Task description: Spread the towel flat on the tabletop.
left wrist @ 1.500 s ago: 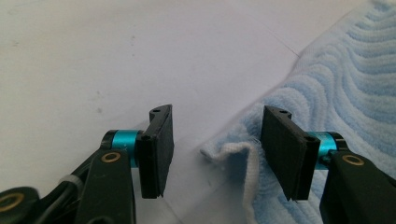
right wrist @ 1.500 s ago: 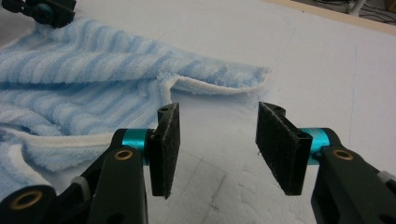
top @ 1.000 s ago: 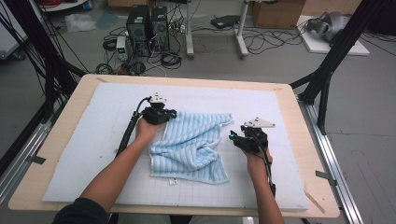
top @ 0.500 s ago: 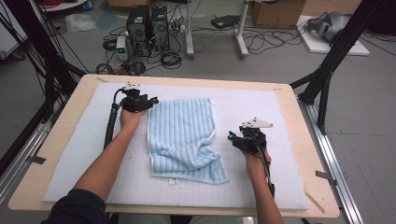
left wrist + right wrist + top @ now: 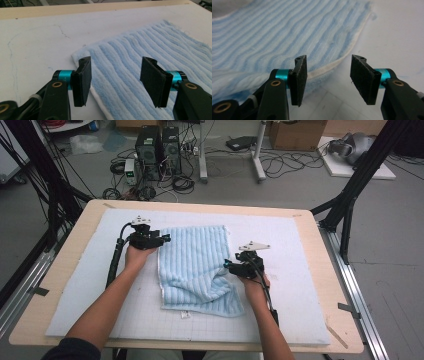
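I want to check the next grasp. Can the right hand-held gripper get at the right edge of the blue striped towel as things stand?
Probably yes. The right hand-held gripper stands open right at the towel's white hem, with nothing between the pads and the cloth. The left hand-held gripper is at the far corner, out of its way.

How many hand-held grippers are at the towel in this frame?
2. The left hand-held gripper sits at the blue striped towel's far left edge, jaws open. The right hand-held gripper sits at its rumpled right edge, jaws open.

I find the wooden worktop [image 5: 75, 290] covered by a white gridded mat [image 5: 300, 285]; a blue striped towel [image 5: 195, 260] lies on it, its near right part rumpled.
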`<state>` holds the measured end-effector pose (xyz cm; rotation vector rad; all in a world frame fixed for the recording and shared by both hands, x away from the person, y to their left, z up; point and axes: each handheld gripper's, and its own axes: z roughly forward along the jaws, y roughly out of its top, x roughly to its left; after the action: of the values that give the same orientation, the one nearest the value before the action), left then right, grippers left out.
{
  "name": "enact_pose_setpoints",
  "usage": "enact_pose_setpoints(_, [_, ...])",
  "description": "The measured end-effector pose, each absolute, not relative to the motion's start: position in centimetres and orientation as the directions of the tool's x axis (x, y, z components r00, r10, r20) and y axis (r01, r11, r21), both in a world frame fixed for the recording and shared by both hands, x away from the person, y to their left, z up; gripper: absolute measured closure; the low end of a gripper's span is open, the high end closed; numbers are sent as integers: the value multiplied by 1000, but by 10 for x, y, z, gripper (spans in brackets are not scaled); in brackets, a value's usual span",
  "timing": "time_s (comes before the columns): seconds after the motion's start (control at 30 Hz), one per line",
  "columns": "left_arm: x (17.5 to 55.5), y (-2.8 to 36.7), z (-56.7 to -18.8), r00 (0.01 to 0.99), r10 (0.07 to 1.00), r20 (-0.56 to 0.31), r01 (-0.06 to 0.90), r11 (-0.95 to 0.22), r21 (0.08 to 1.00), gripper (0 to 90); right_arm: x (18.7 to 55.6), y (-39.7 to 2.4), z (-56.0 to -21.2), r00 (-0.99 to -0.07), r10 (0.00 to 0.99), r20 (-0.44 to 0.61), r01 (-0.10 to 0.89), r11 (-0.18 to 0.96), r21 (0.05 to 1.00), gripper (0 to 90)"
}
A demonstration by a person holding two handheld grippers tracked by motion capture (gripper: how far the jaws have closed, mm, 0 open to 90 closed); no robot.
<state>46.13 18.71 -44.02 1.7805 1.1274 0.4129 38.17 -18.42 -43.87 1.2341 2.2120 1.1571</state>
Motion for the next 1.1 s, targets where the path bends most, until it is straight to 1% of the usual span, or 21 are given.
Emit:
enact_pose_setpoints(0.03, [460,187,-441,518,833,-194,514,-121,849,426,386,-180,-442,-553,829,80,546,289,787,508])
enact_pose_setpoints(0.1, [457,187,-442,523,831,-189,514,-131,848,426,392,-174,-447,-572,819,44,541,336,771,706])
enact_pose_setpoints(0.13, [456,187,-442,528,827,-192,521,-137,843,426,394,-171,-448,-575,818,0,536,377,756,790])
enact_pose_setpoints(0.17, [456,187,-442,532,825,-191,524,-143,840,424,396,-171,-448,-584,812,-18,521,392,758,848])
enact_pose_setpoints(0.23, [455,186,-441,538,821,-192,524,-146,839,423,398,-171,-444,-554,827,-96,510,428,746,867])
enact_pose_setpoints(0.37, [453,181,-441,549,812,-197,530,-157,833,424,404,-183,-438,-455,874,-170,508,412,756,865])
enact_pose_setpoints(0.47, [451,175,-441,574,794,-202,544,-185,818,416,408,-193,-437,-378,907,-185,527,375,762,839])
enact_pose_setpoints(0.5, [450,173,-441,583,786,-205,548,-194,814,414,409,-196,-437,-374,912,-167,532,359,767,811])
enact_pose_setpoints(0.57, [447,168,-441,594,773,-221,558,-199,806,409,407,-199,-436,-382,915,-131,533,334,777,709])
enact_pose_setpoints(0.6, [446,166,-440,605,765,-220,560,-214,800,405,405,-200,-434,-387,916,-107,534,317,784,698])
enact_pose_setpoints(0.67, [442,160,-440,617,756,-218,561,-228,796,396,401,-202,-428,-399,912,-97,510,309,803,623])
enact_pose_setpoints(0.77, [434,152,-443,635,749,-190,547,-263,795,388,392,-204,-419,-414,906,-88,492,304,816,549])
enact_pose_setpoints(0.87, [429,143,-450,653,739,-169,538,-295,789,379,382,-207,-414,-432,896,-99,464,315,828,508])
enact_pose_setpoints(0.9, [427,139,-451,654,741,-152,528,-303,793,372,378,-208,-413,-434,896,-98,461,314,830,489])
enact_pose_setpoints(0.93, [425,134,-451,655,748,-103,509,-336,792,362,375,-209,-413,-430,897,-97,459,310,833,473])
enact_pose_setpoints(0.97, [423,131,-451,659,750,-60,491,-368,790,394,371,-212,-414,-432,897,-91,457,304,836,455])
enact_pose_setpoints(1.0, [422,128,-450,671,742,10,454,-421,785,434,369,-214,-414,-426,901,-83,462,295,836,439])
enact_pose_setpoints(1.03, [421,126,-450,689,724,28,429,-438,790,500,366,-217,-416,-418,905,-81,456,286,843,422])
enact_pose_setpoints(1.07, [421,125,-450,697,716,36,417,-446,792,580,363,-219,-418,-407,911,-75,452,272,850,424])
enact_pose_setpoints(1.1, [422,125,-450,703,710,42,408,-450,795,682,361,-222,-419,-403,913,-63,458,260,850,422])
